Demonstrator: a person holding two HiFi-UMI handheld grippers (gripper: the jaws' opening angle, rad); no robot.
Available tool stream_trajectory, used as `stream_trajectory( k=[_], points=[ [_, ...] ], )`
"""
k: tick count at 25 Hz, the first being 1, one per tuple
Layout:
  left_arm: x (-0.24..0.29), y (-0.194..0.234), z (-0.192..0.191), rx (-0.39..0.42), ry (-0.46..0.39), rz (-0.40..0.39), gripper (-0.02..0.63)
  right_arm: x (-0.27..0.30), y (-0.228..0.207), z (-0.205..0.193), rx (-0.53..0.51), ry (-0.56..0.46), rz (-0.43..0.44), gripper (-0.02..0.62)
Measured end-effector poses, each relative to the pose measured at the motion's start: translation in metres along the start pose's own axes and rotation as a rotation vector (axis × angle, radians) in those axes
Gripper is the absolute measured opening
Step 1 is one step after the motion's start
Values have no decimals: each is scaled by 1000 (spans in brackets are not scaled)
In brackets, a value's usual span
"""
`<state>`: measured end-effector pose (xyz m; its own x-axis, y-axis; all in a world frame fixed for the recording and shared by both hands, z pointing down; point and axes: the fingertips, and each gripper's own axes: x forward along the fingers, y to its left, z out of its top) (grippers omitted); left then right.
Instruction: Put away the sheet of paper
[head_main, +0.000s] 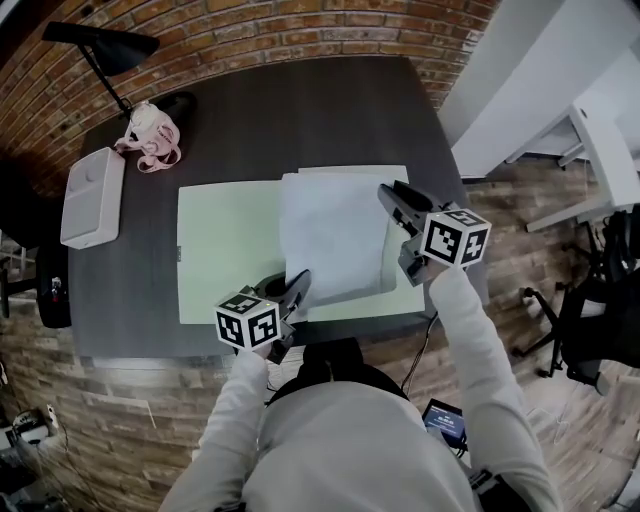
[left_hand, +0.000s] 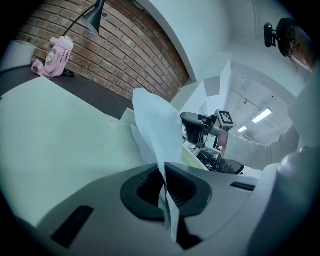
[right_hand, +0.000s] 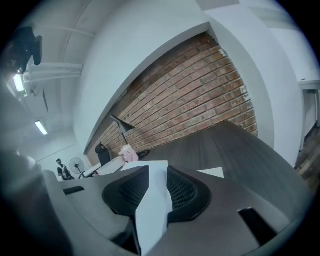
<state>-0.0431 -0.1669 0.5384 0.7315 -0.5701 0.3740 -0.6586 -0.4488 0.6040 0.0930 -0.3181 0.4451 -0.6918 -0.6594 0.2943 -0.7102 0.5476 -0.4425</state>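
Your left hand-held gripper (head_main: 294, 288) is clamping shut on the near corner of the sheet of paper (head_main: 335, 240), which is running away from its jaws to the right. The sheet is lying over the green mat (head_main: 220, 250) on the tabletop (head_main: 300, 110). Your right hand-held gripper (head_main: 393, 197) is pinching the opposite edge, likely so you can lift the sheet without crumpling it.

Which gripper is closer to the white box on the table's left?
Left. The left gripper pinches the sheet of paper at its near corner, right of the white box; the right gripper pinches its right edge, farther off.
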Motion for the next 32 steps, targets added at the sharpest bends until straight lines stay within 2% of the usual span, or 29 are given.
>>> stream_trajectory(
  k=[6, 13, 26, 32],
  points=[
    [3, 0, -4, 10, 28, 3, 17, -19, -7, 26, -42, -104, -92, 117],
    [7, 2, -6, 11, 61, 14, 17, -18, 7, 30, -81, -129, -97, 114],
    [13, 9, -10, -55, 109, 44, 17, 72, 32, -35, -66, 87, -61, 106],
    [15, 12, -11, -79, 116, 54, 17, 102, 24, -66, -87, 207, -114, 106]
  ],
)
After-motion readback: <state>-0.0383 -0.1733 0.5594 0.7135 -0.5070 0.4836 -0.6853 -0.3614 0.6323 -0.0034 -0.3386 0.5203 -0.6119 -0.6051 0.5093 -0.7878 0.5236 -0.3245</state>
